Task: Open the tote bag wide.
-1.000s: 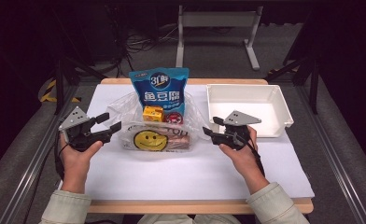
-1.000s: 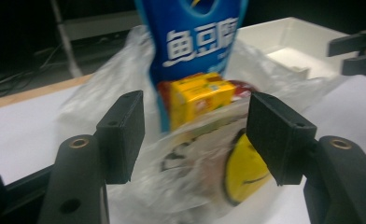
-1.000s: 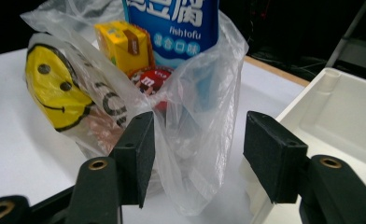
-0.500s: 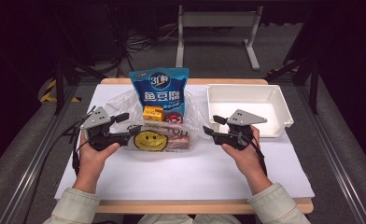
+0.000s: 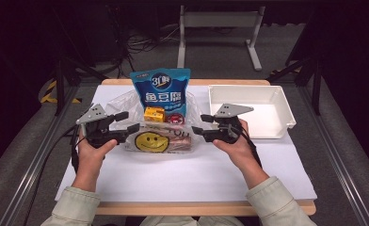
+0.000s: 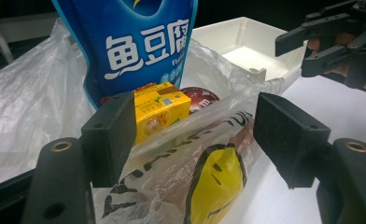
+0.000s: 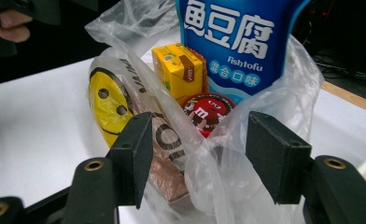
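A: Location of the plastic bag [image 5: 159, 141]?

B: Mid-table on the white sheet [image 5: 187, 179], left of the white tray [image 5: 276, 127] — blue pouch [image 5: 160, 92], yellow carton [image 5: 153, 114] and red tin [image 5: 175, 118] inside.

A: Jaw state?

B: Left gripper [image 5: 126, 123] — jaws have just been opening, bag film between them, unclamped. Right gripper [image 5: 197, 124] — jaws apart around the bag's other edge, not pressing.
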### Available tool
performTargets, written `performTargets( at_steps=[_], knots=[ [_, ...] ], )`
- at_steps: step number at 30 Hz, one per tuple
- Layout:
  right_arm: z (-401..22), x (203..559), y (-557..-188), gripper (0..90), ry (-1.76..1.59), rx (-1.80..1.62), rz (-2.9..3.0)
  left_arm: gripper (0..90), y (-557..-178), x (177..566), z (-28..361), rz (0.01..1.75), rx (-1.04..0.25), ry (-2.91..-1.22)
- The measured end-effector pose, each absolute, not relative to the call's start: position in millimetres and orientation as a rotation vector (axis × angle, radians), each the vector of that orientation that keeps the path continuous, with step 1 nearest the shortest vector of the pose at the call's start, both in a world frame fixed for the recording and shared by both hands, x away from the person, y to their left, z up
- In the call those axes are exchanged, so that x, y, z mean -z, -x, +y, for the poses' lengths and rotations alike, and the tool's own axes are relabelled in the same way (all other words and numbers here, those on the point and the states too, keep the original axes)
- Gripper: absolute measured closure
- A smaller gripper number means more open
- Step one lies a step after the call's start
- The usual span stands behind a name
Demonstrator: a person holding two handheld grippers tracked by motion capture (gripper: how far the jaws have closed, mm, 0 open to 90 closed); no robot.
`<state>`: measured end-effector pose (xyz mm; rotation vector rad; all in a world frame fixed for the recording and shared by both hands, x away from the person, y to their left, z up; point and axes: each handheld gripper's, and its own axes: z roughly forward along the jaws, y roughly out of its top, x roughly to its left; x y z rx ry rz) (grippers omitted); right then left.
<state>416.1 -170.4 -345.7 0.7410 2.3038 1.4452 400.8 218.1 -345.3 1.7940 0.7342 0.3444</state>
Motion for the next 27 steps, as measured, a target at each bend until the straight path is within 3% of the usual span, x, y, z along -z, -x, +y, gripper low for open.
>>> performTargets(
  at_steps=[27],
  knots=[
    [-100.7, 340.9, -451.9, 47.2, -0.571, -1.400, 2.503, 30.8, -395.9, 342.5, 232.3, 0.770, -0.357, -1.763]
  ],
)
